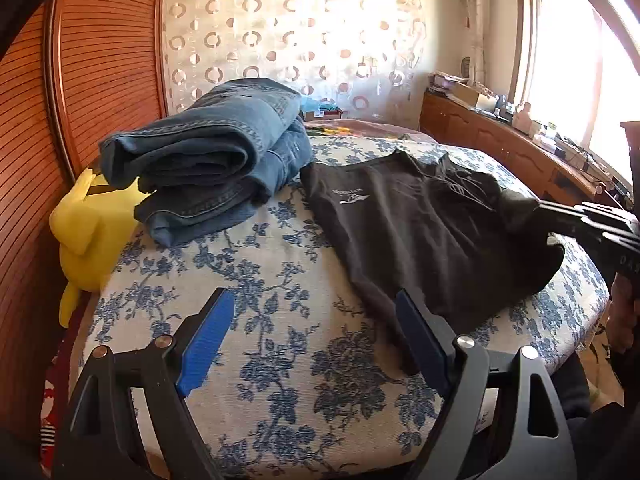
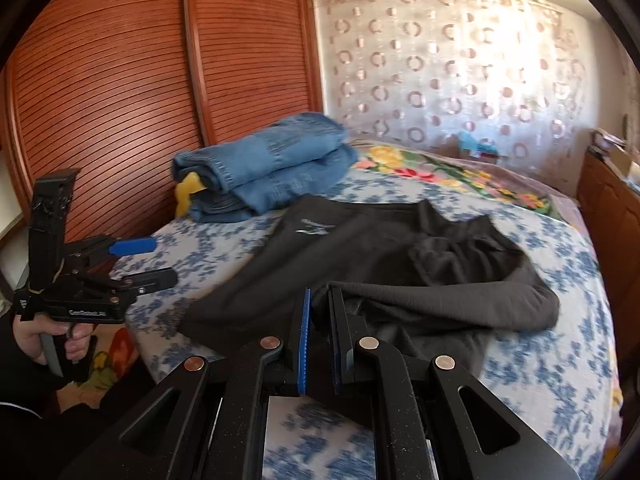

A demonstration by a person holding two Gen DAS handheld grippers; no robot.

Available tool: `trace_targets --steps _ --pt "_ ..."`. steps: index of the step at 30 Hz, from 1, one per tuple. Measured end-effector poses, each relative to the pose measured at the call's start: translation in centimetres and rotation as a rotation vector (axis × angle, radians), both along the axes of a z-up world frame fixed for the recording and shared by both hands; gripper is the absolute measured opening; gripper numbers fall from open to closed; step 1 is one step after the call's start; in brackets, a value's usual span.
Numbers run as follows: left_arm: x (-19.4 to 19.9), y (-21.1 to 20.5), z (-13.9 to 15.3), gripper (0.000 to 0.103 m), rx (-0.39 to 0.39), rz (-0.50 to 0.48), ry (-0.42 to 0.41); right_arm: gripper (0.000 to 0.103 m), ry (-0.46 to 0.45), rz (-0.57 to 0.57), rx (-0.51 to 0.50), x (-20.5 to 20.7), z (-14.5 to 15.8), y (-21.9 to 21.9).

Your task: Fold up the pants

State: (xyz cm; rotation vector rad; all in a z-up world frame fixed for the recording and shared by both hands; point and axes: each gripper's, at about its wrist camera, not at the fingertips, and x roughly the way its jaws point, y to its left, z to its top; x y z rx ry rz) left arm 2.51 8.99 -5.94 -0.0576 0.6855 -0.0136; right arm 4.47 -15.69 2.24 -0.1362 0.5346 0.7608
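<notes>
Black pants (image 2: 360,264) on bed (image 2: 560,360), waistband far, slanting left

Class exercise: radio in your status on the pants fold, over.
Left gripper open, empty, over the bedspread. Right gripper shut on a fold of the black pants. Pants part folded. Folded jeans stacked beside, clear of the work.

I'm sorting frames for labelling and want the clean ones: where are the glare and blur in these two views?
Left wrist view: the window is blown out and glare washes the curtain; the black pants stay sharp. Right wrist view: motion blur smears the bedspread. Both views bend at the edges.
</notes>
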Motion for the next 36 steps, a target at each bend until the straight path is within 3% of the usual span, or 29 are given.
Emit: trace_targets --steps 10,36 --pt "-0.3 1.3 0.0 0.084 -0.002 0.033 -0.003 0.009 0.02 0.102 -0.014 0.2 -0.1 2.0" --pt "-0.4 2.7 -0.6 0.084 0.001 0.074 0.014 0.009 0.139 0.238 -0.049 0.9 -2.1 4.8"
